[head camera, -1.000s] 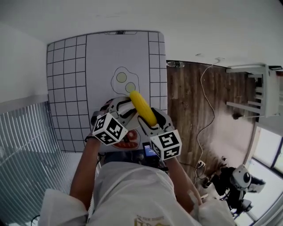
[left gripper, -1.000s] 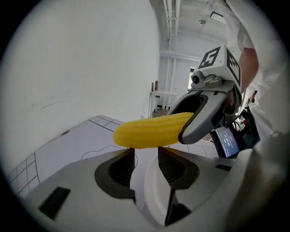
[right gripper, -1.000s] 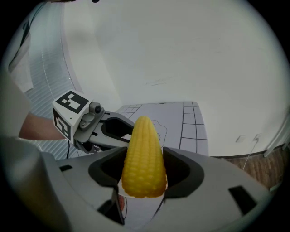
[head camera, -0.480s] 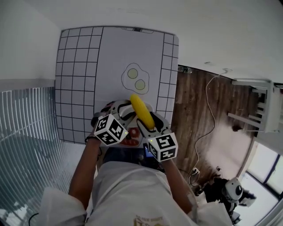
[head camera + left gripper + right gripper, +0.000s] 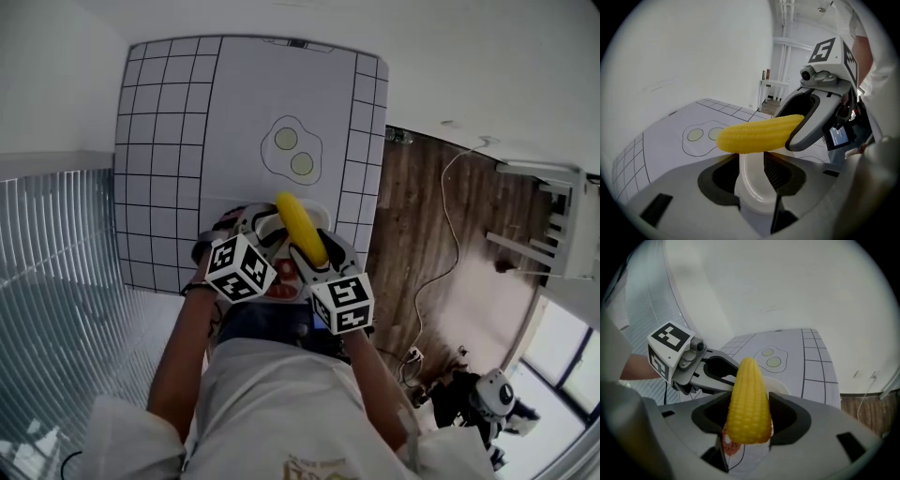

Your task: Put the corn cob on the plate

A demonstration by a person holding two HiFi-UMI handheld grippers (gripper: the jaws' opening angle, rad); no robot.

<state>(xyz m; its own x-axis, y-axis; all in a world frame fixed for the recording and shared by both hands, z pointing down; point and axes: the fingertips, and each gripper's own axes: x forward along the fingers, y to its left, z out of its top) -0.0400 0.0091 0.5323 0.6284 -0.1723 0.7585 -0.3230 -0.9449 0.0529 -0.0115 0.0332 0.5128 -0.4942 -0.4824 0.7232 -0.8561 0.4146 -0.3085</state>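
**While the corn cob (image 5: pixel 746 380) sits clamped, the plate (image 5: pixel 751 180) is gripped at its rim**

Where the right gripper (image 5: pixel 749 413) ends, its two dark ribbed pads press on the thick end of the cob from either side. The jaws stand wide because of the cob's girth. The cob is yellow and tapered, its surface covered in neat rows of small rounded kernels with a matt plastic look. It points away from the person and is carried in the air, its tip over the plate.

The left gripper (image 5: pixel 752 161) pinches the near rim of the plate, a smooth, glossy white piece with a curved lip that fills the gap between the pads. In the left gripper view the cob lies crosswise above that rim; contact between the two cannot be told.

Both grippers have pale grey moulded shells, and each carries a white cube with black square markers.

Beneath them lies a flat light mat (image 5: pixel 244 103), gridded in dark lines along its sides. A fried-egg outline (image 5: pixel 292 150) with two pale yolks is printed beyond the plate, and a red speckled print (image 5: pixel 729 445) lies nearer. To the right runs a dark wooden plank floor (image 5: pixel 422 216) with a thin pale cable (image 5: pixel 448 234).
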